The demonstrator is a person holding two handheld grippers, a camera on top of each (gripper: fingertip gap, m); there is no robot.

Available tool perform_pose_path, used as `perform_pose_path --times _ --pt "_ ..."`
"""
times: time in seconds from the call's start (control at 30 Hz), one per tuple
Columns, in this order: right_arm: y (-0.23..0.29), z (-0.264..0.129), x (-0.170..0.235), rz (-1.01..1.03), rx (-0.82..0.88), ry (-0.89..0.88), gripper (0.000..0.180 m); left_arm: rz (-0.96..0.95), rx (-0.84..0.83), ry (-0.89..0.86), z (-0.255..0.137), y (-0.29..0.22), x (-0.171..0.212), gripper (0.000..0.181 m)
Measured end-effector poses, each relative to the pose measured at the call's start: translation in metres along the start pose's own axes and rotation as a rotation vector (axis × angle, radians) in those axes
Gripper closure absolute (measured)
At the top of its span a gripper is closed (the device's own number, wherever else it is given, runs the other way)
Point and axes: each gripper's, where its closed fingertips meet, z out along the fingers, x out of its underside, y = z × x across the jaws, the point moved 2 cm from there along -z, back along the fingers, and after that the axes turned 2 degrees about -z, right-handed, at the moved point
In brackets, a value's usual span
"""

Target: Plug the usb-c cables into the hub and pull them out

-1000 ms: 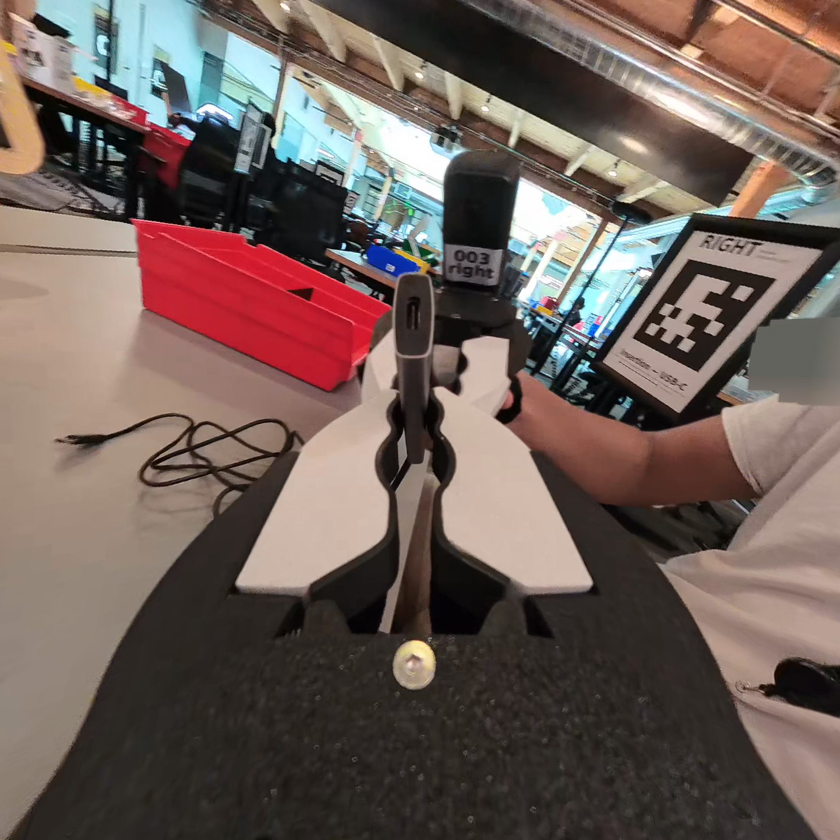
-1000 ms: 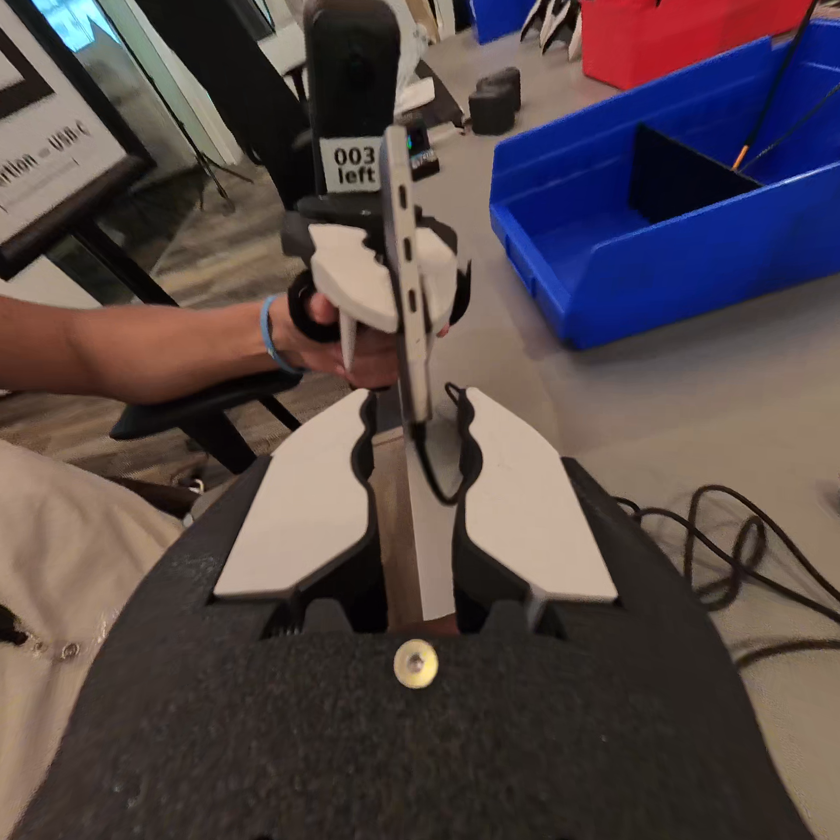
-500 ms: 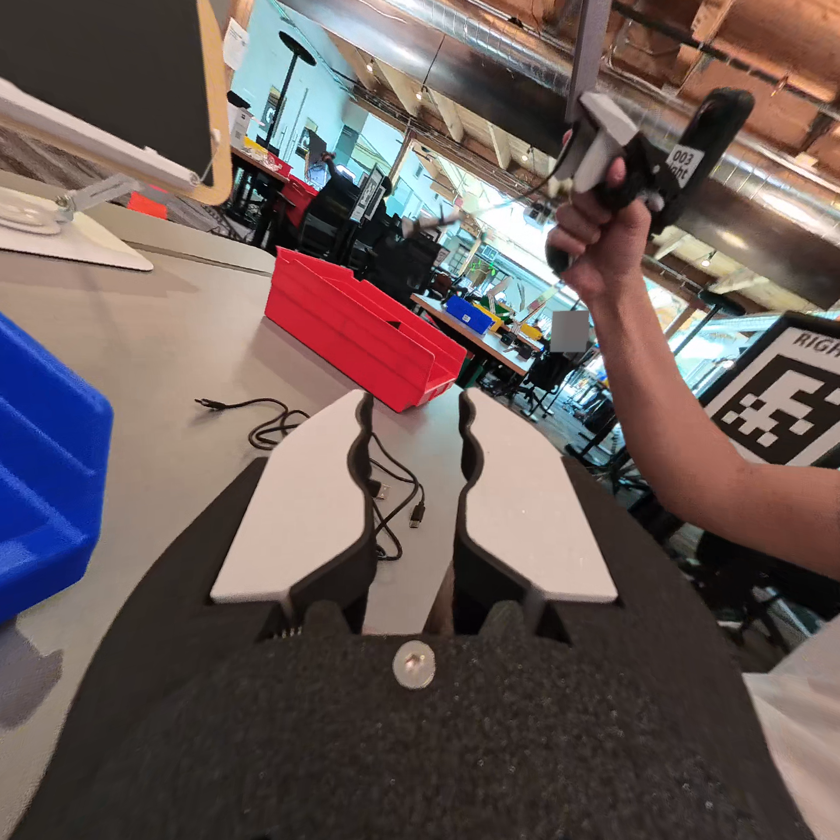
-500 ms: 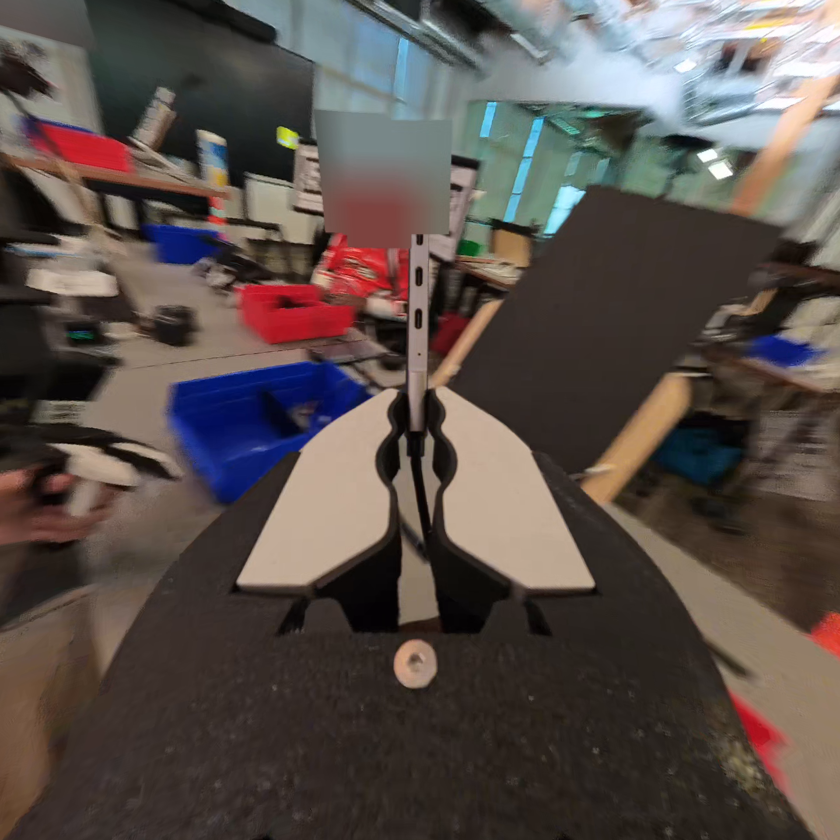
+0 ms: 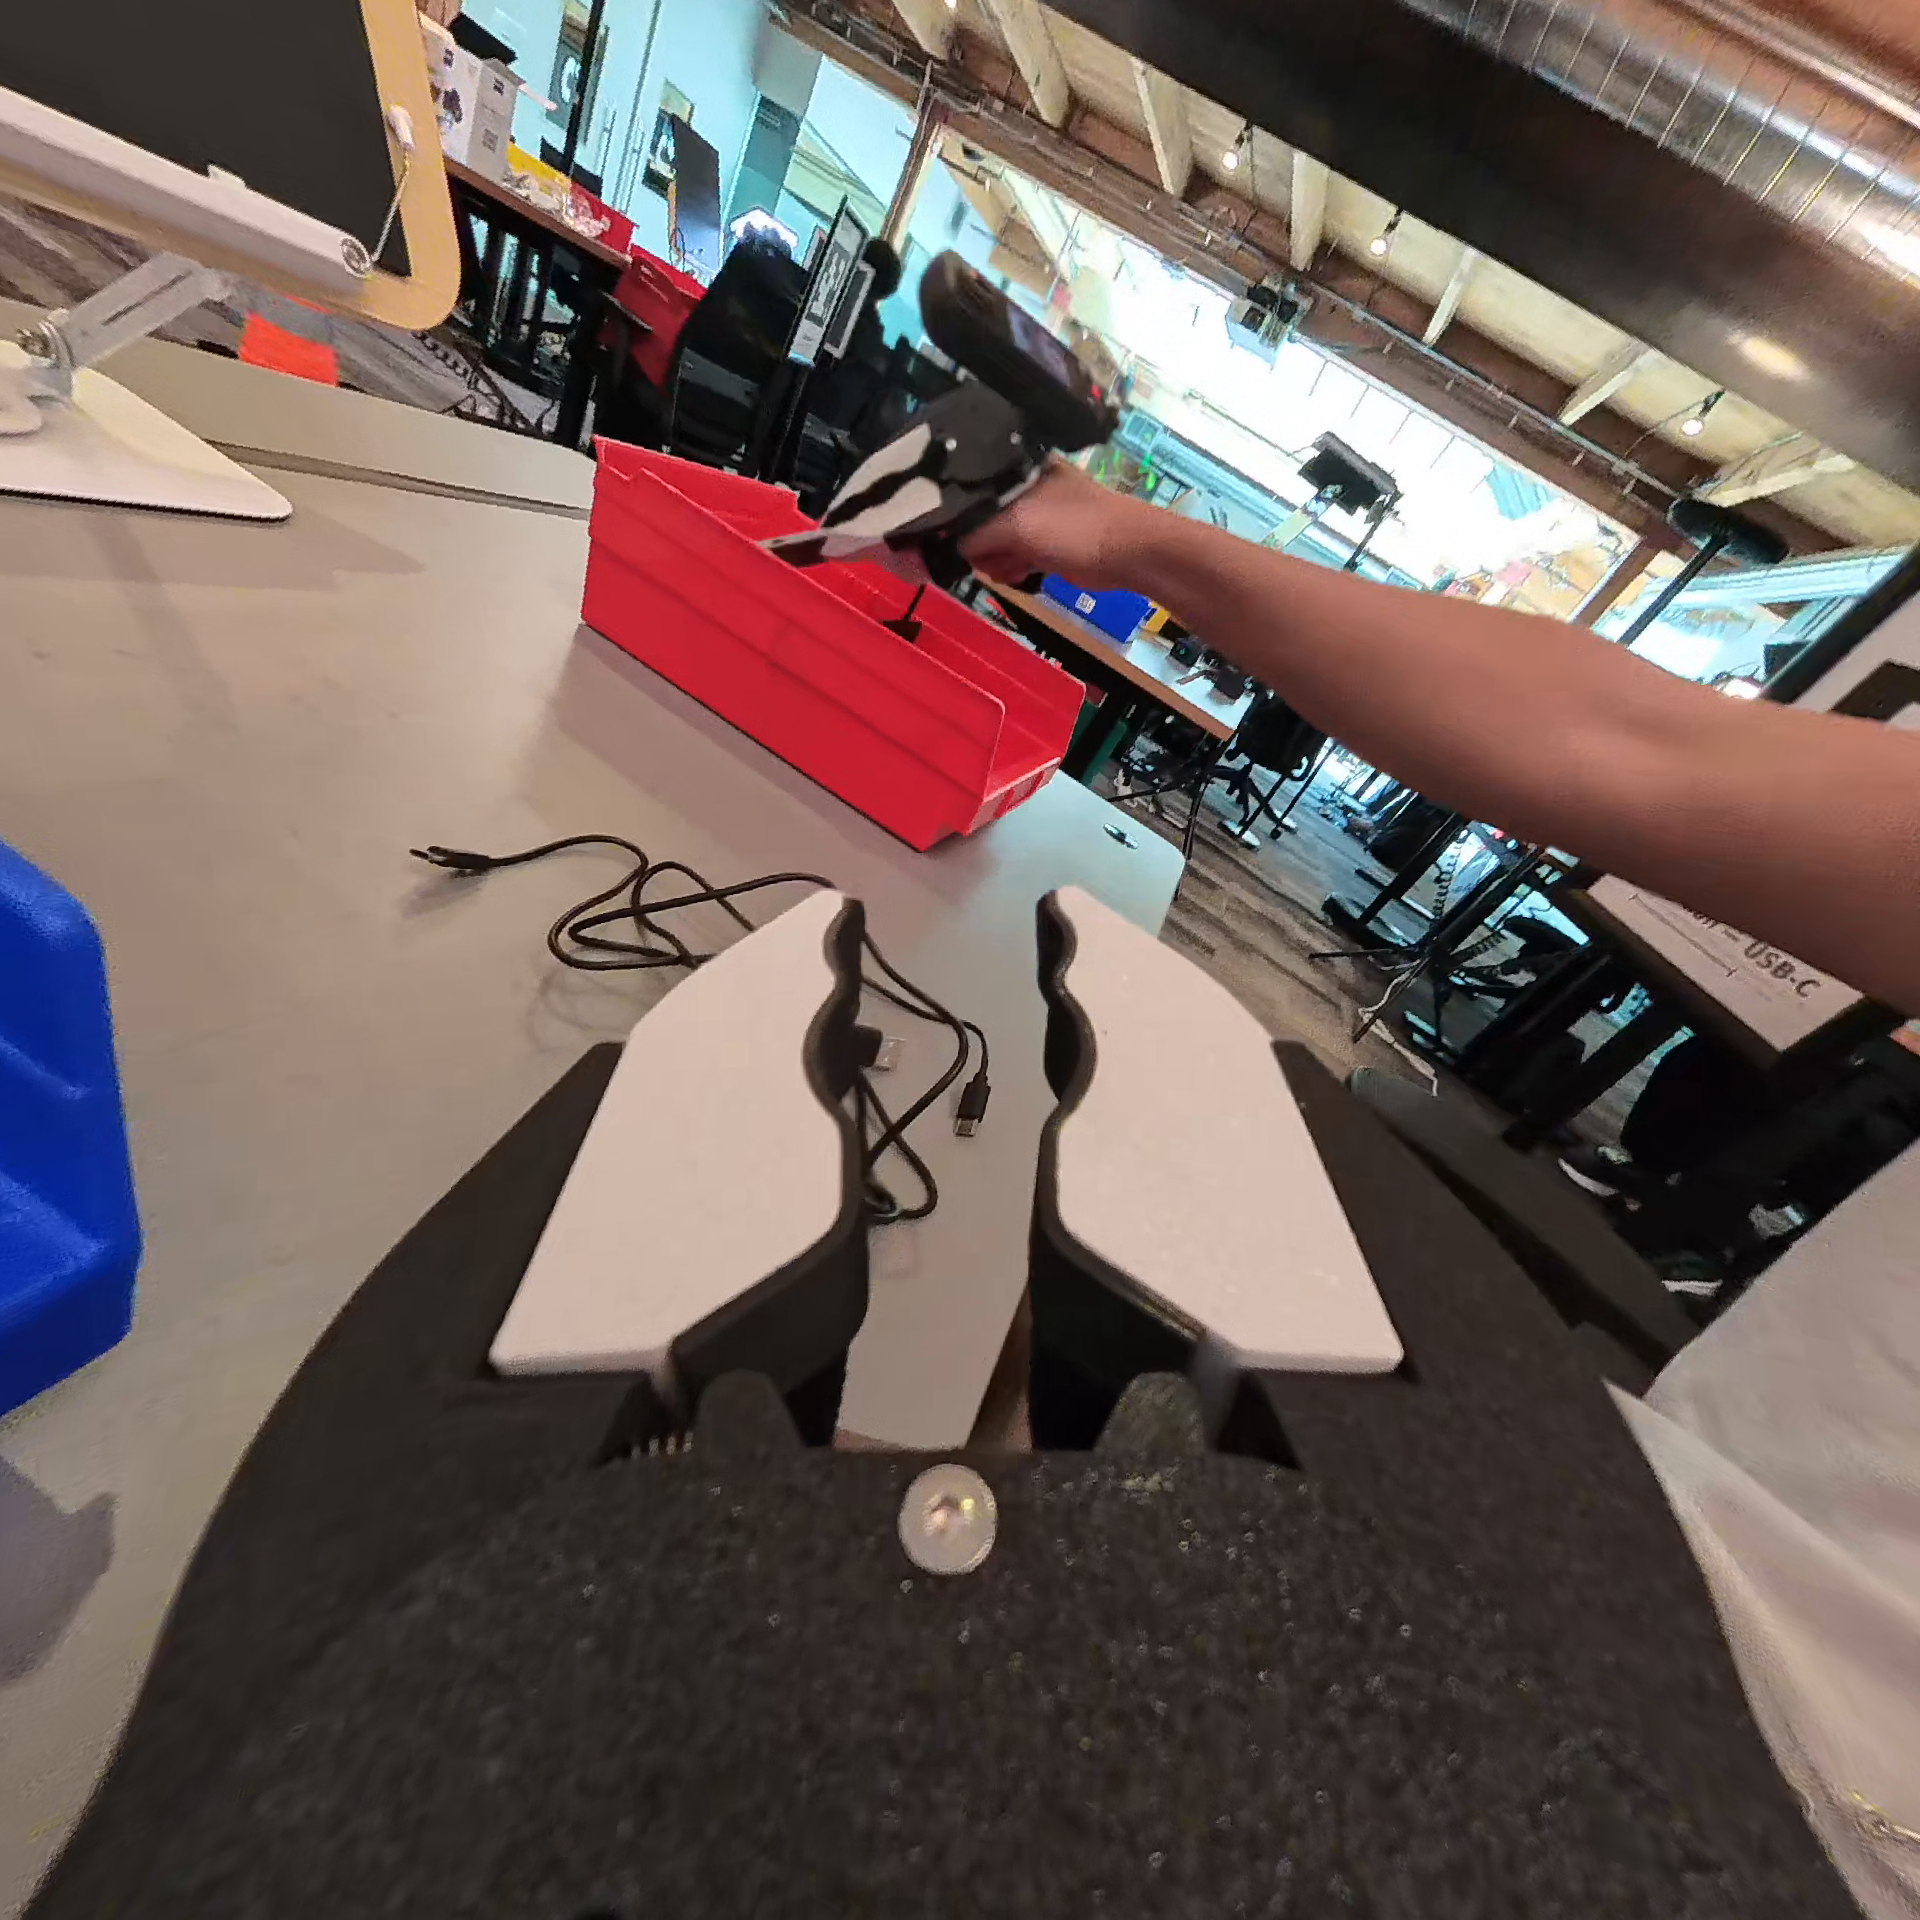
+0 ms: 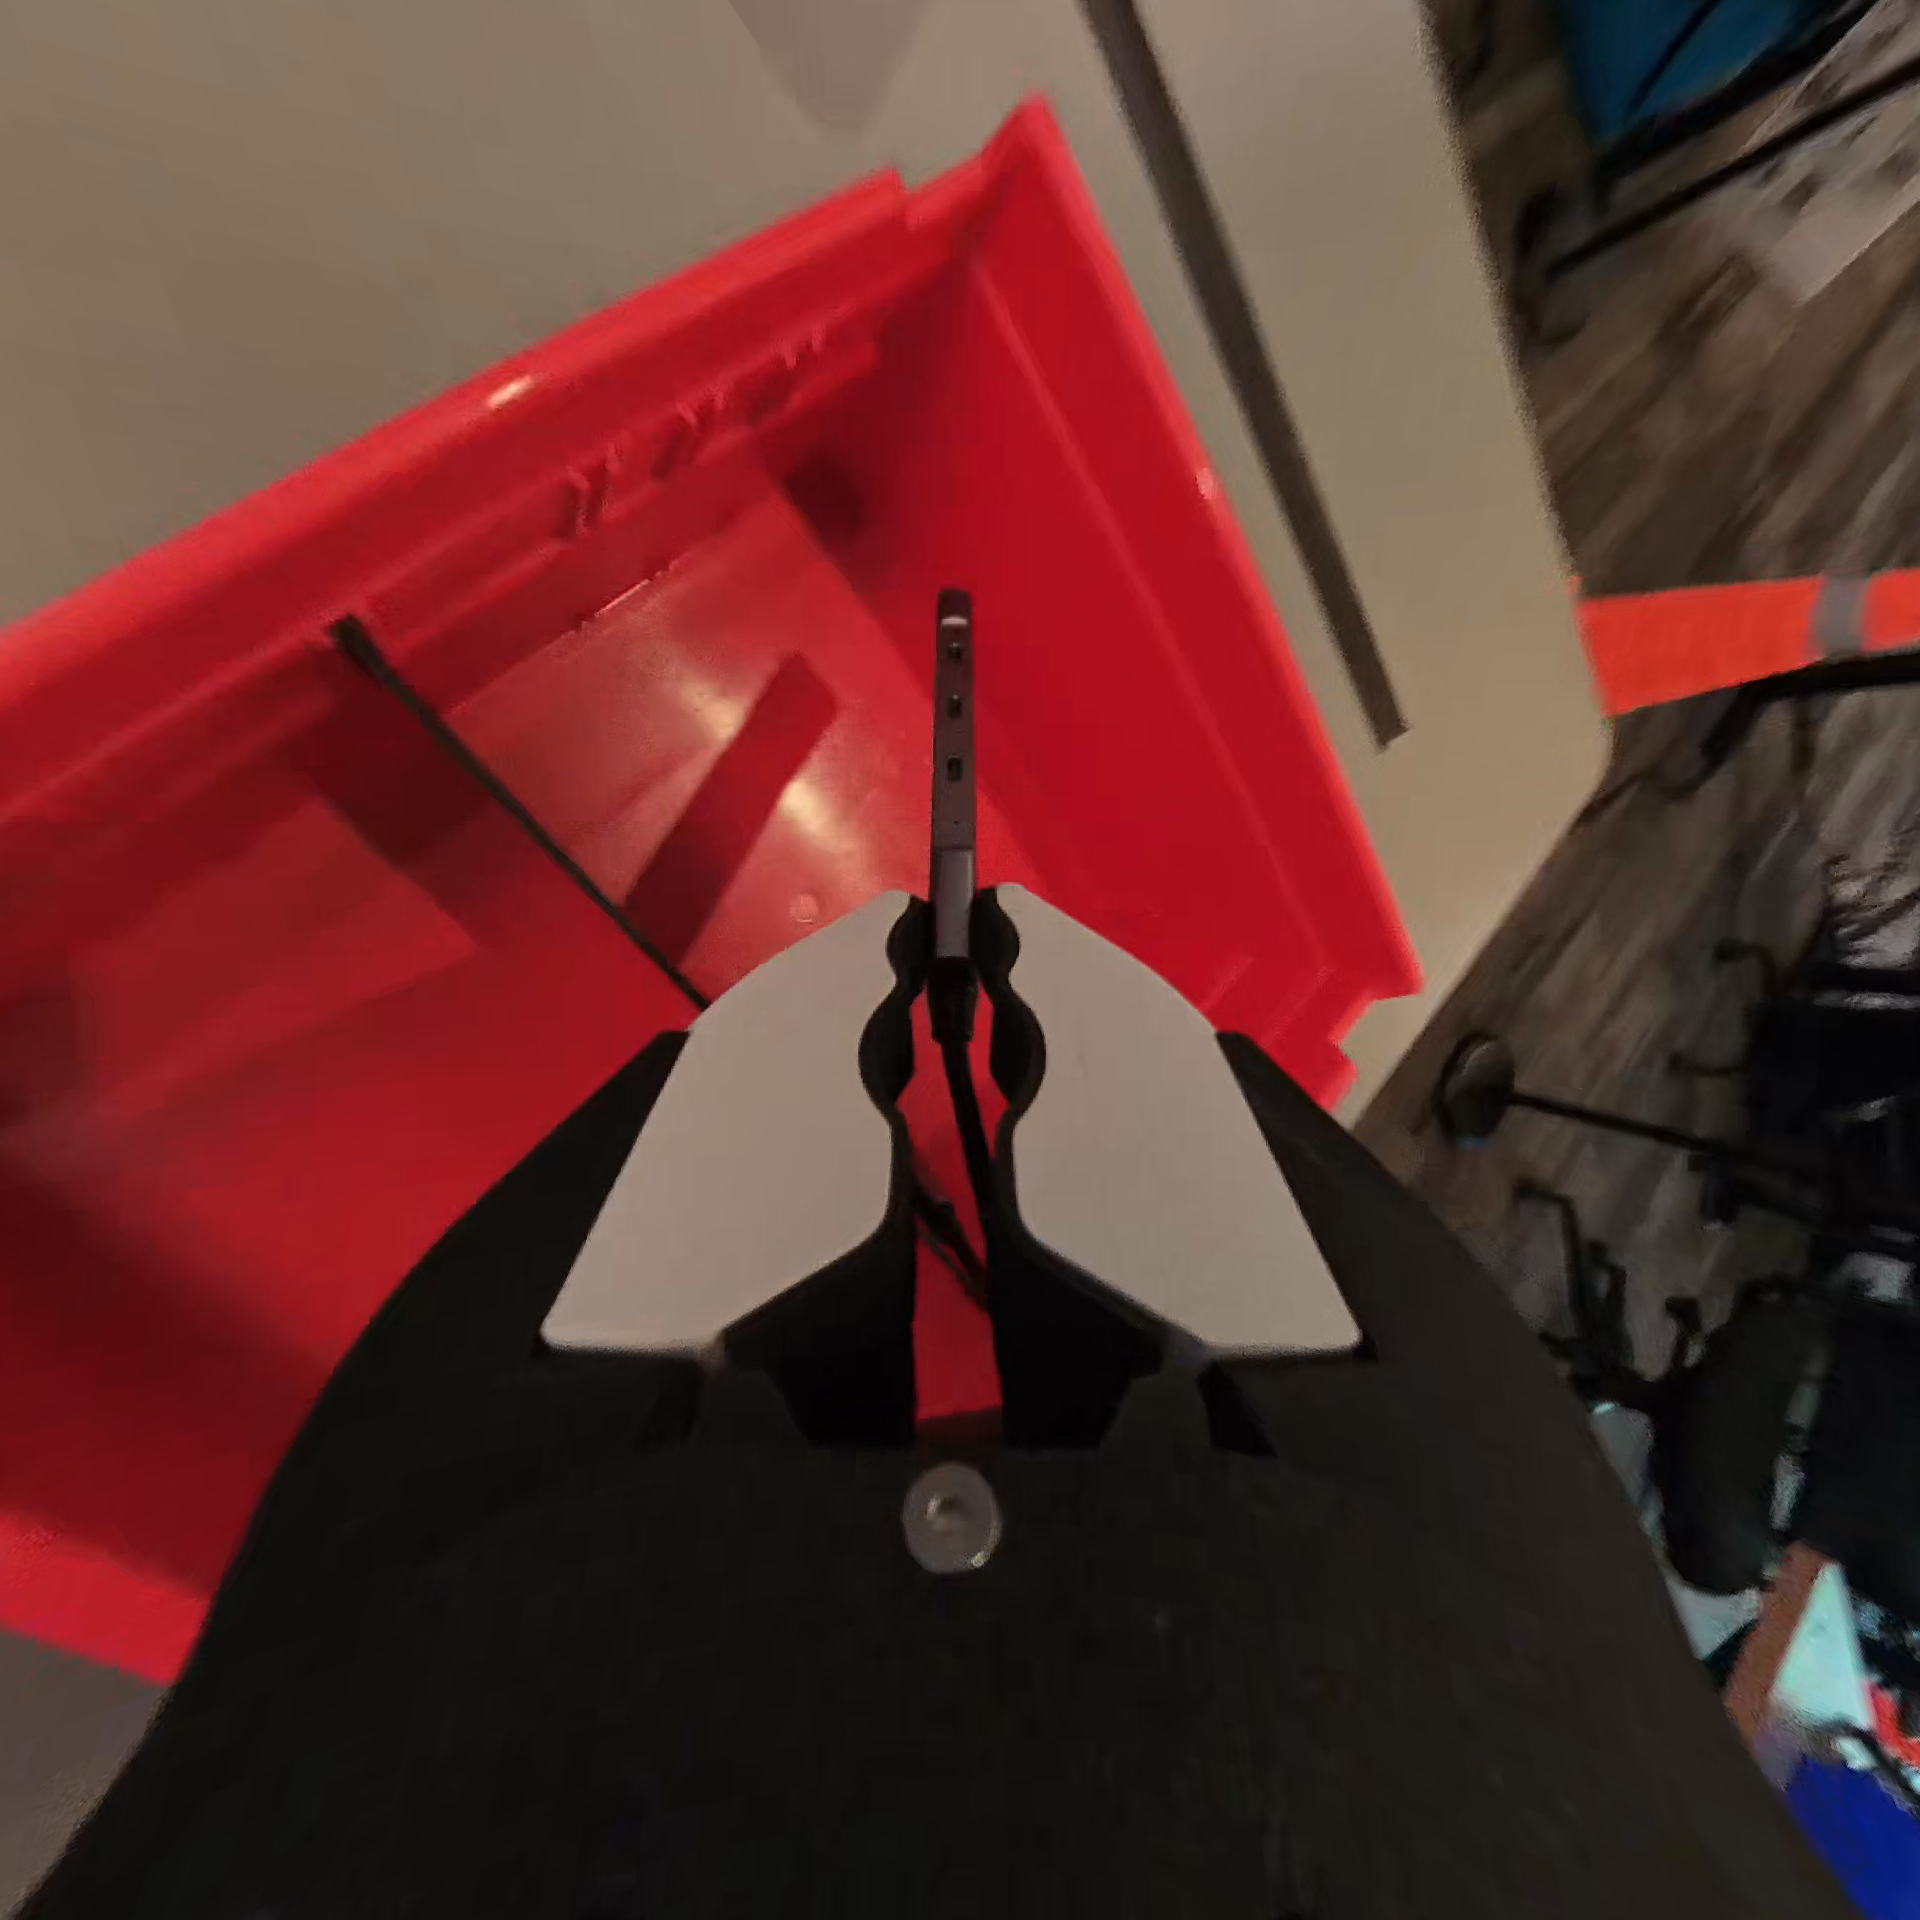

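Grey surface [image 5: 260,727] fills the left of the frame, the usb-c cables [image 5: 727,914] lying loose at centre, unplugged. Left tool [image 5: 940,925] gapes empty; right tool [image 6: 953,904] pinches the hub [image 6: 954,727] over a red bin [image 6: 1091,520], probably putting it away.

signs: white framed board [image 5: 1756,961] far right, printed line, partly cut off | other boxes' print: too blurred

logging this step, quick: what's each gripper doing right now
Left gripper: open, holding nothing, above the black cables.
Right gripper: shut on the hub, over the red bin.
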Motion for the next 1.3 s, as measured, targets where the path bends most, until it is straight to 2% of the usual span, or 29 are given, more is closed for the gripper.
perform_pose_path --times 0.1,0.17,0.23,0.27,0.33,0.43,0.5,0.57,0.67,0.73,0.83,0.87,0.9,0.97,1.0,1.03,1.1,1.2,1.3 --pt "0.008 0.029 0.005 0.111 -0.110 0.150 0.171 0.001 -0.012 0.029 0.001 0.005 0.003 0.149" --pt "0.000 0.040 -0.001 0.215 -0.085 0.160 0.171 0.015 -0.040 0.040 -0.002 0.008 0.004 0.149" --pt "0.003 0.042 -0.018 0.392 -0.179 0.111 0.165 0.059 -0.102 0.066 -0.008 0.012 0.007 0.150" --pt "0.002 0.039 -0.030 0.447 -0.203 0.059 0.156 0.092 -0.140 0.089 -0.011 0.016 0.010 0.150" --pt "-0.009 0.027 -0.052 0.469 -0.145 -0.047 0.138 0.174 -0.214 0.150 -0.015 0.022 0.017 0.150" --pt "-0.006 -0.008 -0.083 0.416 -0.039 -0.163 0.137 0.268 -0.259 0.243 -0.013 0.025 0.029 0.149" --pt "0.031 -0.038 -0.109 0.359 -0.098 -0.252 0.137 0.302 -0.259 0.306 -0.006 0.025 0.040 0.149" --pt "0.094 -0.066 -0.129 0.271 -0.231 -0.336 0.140 0.325 -0.252 0.375 0.002 0.024 0.053 0.148" --pt "0.215 -0.088 -0.134 0.168 -0.561 -0.387 0.141 0.325 -0.195 0.468 0.015 0.017 0.072 0.143" --pt "0.276 -0.085 -0.127 0.161 -0.701 -0.397 0.141 0.330 -0.157 0.504 0.023 0.010 0.082 0.137" --pt "0.321 -0.056 -0.112 0.087 -0.645 -0.361 0.142 0.361 -0.131 0.491 0.045 0.001 0.081 0.138" --pt "0.323 -0.045 -0.107 0.038 -0.571 -0.329 0.137 0.376 -0.137 0.487 0.053 0.000 0.080 0.139" --pt "0.320 -0.039 -0.107 0.029 -0.500 -0.342 0.143 0.388 -0.148 0.492 0.061 0.001 0.082 0.143" --pt "0.323 -0.043 -0.117 0.062 -0.520 -0.431 0.154 0.427 -0.250 0.552 0.070 0.015 0.089 0.158" --pt "0.324 -0.042 -0.117 0.060 -0.528 -0.430 0.160 0.457 -0.248 0.592 0.071 0.017 0.094 0.174" --pt "0.322 -0.037 -0.114 0.047 -0.501 -0.405 0.173 0.489 -0.257 0.604 0.070 0.018 0.094 0.181" --pt "0.314 -0.034 -0.107 0.033 -0.470 -0.385 0.176 0.521 -0.321 0.568 0.063 0.023 0.082 0.181" --pt "0.310 -0.052 -0.110 0.153 -0.601 -0.446 0.176 0.495 -0.312 0.540 0.048 0.029 0.073 0.181" --pt "0.309 -0.073 -0.111 0.151 -0.675 -0.494 0.176 0.453 -0.259 0.484 0.039 0.026 0.064 0.181"
